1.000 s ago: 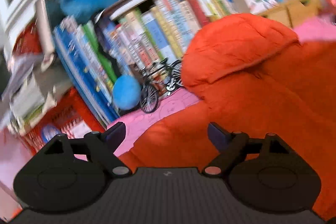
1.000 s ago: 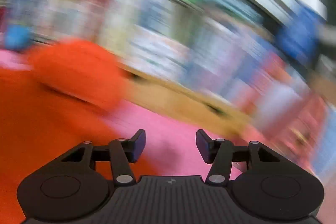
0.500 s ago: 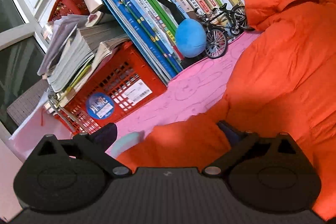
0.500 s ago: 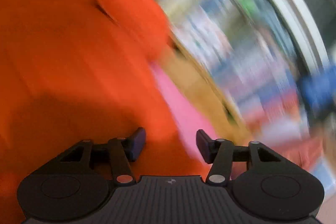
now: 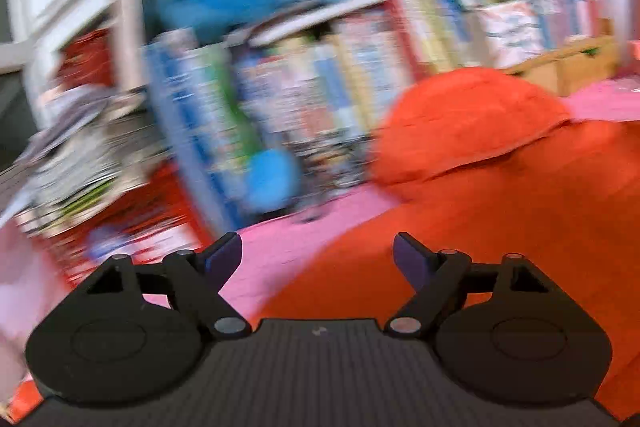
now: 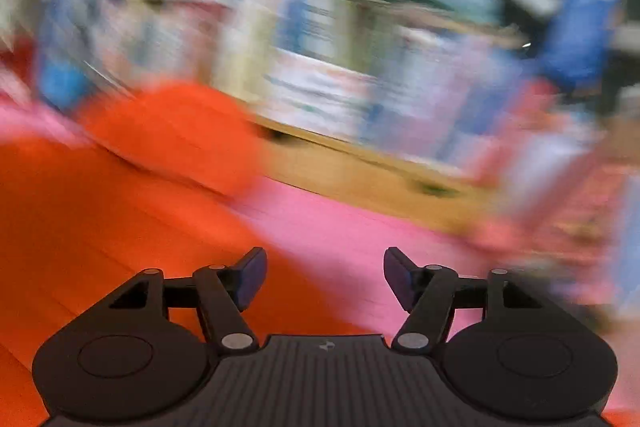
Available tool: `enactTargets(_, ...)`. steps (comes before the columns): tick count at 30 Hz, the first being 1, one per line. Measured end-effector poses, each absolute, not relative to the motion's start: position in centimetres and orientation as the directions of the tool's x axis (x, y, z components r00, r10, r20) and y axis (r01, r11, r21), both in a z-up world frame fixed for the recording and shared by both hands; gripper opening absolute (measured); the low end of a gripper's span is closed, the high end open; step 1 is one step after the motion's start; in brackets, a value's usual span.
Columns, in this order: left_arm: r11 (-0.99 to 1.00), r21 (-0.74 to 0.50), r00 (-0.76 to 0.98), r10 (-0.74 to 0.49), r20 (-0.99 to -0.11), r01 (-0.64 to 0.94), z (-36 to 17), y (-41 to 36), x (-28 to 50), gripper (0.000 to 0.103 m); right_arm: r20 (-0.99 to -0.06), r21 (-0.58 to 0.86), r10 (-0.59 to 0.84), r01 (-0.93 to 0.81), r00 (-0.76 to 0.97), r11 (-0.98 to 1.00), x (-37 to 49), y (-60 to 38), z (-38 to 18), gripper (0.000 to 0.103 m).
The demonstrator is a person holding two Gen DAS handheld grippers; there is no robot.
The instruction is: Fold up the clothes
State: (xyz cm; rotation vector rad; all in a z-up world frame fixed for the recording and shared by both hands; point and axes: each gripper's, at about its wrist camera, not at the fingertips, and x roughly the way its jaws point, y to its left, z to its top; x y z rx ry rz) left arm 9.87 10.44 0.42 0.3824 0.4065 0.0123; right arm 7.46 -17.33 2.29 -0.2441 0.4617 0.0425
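Motion blur smears the upright row of multicoloured book spines [image 5: 320, 99] in both wrist views; titles are illegible. The puffy orange hooded jacket [image 5: 500, 195] runs off the left-wrist frame's right edge.

Left claw [image 5: 318, 257] spread wide, empty; right claw [image 6: 325, 273] likewise.

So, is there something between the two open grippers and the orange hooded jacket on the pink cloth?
Nothing visible. The left gripper is open right over the orange hooded jacket, and the right gripper is open at the jacket's edge on the pink cloth. The blurred bookshelf stands behind.
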Motion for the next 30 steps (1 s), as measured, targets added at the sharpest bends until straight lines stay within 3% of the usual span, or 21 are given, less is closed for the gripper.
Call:
enactTargets(2,0.926,0.372,0.901,0.101,-0.423,0.071,-0.9,8.7,11.9,0.084,-0.486,-0.052,0.160,-0.211,0.859,0.976,9.5,-13.2,1.9,0.065)
enactTargets(5,0.917,0.397,0.855,0.189,-0.484,0.022,-3.3,8.0,15.3,0.084,-0.558,-0.003,0.213,-0.259,0.802,0.966,13.4,-9.0,-0.1,0.064)
enactTargets(8,0.899,0.431,0.817,0.304,-0.491,-0.076,-4.5,10.5,17.6,0.090,-0.587,-0.207,0.066,-0.228,0.807,0.951,15.9,-8.4,-3.4,0.070)
enactTargets(10,0.766,0.623,0.806,0.465,-0.367,-0.158,-5.9,11.5,18.2,0.090,-0.577,-0.273,-0.034,-0.153,0.816,0.950,16.5,-11.0,-3.5,0.081)
enactTargets(14,0.742,0.630,0.753,0.545,-0.368,-0.229,-6.1,16.3,18.7,0.090,-0.540,-0.387,-0.276,0.056,0.796,0.920,17.0,-17.9,-3.1,0.085)
enactTargets(15,0.747,0.615,0.740,0.558,-0.375,-0.251,-5.9,17.6,18.5,0.089,-0.507,-0.480,-0.387,0.120,0.771,0.869,16.8,-19.2,-3.5,0.085)
enactTargets(17,0.807,0.520,0.763,0.515,-0.390,-0.278,-4.7,19.3,15.9,0.081,-0.409,-0.633,-0.567,0.226,0.715,0.741,15.9,-21.4,-4.1,0.065)
enactTargets(18,0.835,0.468,0.775,0.492,-0.396,-0.290,-4.0,20.1,14.6,0.081,-0.352,-0.688,-0.633,0.269,0.690,0.675,15.1,-22.2,-4.2,0.064)
enactTargets(20,0.910,0.310,0.819,0.391,-0.420,-0.275,-2.5,19.5,11.1,0.078,-0.385,-0.549,-0.531,0.275,0.755,0.789,12.1,-22.2,-2.6,0.064)
enactTargets(23,0.980,0.179,0.891,0.156,-0.427,-0.086,-1.1,15.8,6.7,0.082,-0.463,-0.245,-0.212,0.105,0.861,0.964,8.1,-19.7,0.0,0.066)
enactTargets(25,0.976,0.218,0.901,0.082,-0.427,0.014,-1.5,13.1,5.3,0.086,-0.467,-0.081,0.076,-0.128,0.881,0.988,5.4,-16.3,1.4,0.074)
enactTargets(27,0.948,0.314,0.899,0.087,-0.430,0.058,-2.6,11.4,4.8,0.086,-0.480,-0.053,0.266,-0.330,0.836,0.943,3.8,-12.5,1.3,0.078)
enactTargets(30,0.915,0.404,0.869,0.197,-0.454,0.004,-4.2,12.3,5.7,0.086,-0.526,-0.153,0.318,-0.456,0.789,0.877,3.0,-9.4,-0.7,0.078)
